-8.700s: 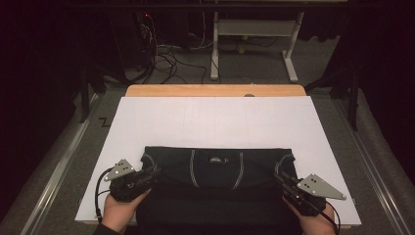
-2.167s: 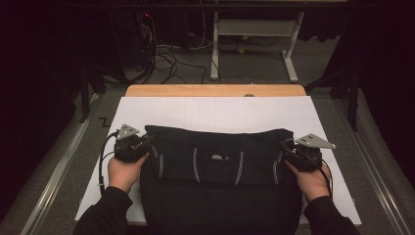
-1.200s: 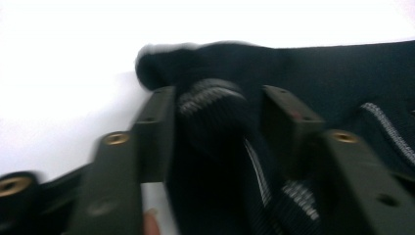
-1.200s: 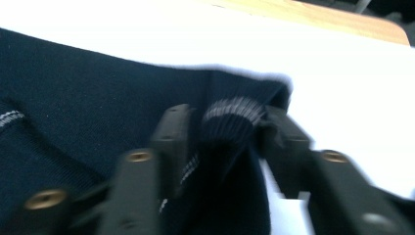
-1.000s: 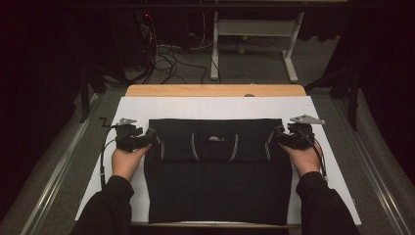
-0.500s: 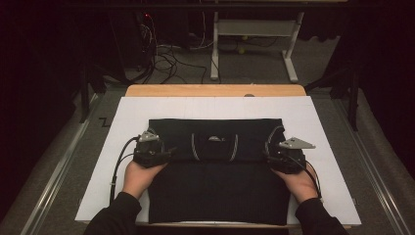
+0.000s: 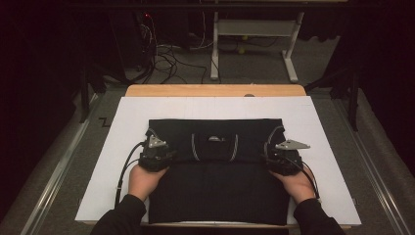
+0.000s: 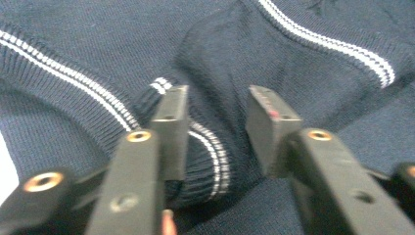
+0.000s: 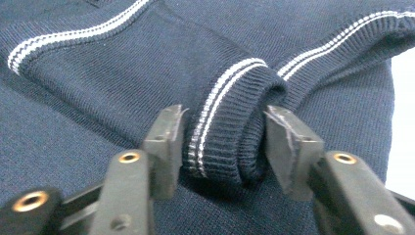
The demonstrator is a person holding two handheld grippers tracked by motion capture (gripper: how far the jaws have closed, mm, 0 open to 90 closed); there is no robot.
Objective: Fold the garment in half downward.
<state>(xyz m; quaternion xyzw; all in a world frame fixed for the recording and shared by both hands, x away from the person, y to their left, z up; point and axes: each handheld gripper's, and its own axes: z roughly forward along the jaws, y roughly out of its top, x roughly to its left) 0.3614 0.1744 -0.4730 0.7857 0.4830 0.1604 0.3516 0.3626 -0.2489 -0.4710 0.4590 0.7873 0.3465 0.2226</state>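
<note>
Your dark sweater (image 7: 215, 186) lies flat on the white desk (image 7: 323, 122). Your left hand-held gripper (image 7: 155, 155) and right hand-held gripper (image 7: 281, 156) have just been closing, each squeezing a striped cuff.

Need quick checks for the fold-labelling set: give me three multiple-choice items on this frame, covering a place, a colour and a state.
1. Where does the sweater lie?
A. on the white sheet
B. on the floor
C. over a chair

2. What colour are the stripes on the cuff?
A. red
B. white
C. yellow

3. How does that cuff sit at the right tool?
A. between its jaws
B. flat, well clear of it
C. hanging off the table edge

Key:
1. A, the sheet shows all round the sweater in the high view.
2. B, the twin lines are white against navy ribbing.
3. A, the jaws have just been closing and the rolled cuff sits between them.
</note>
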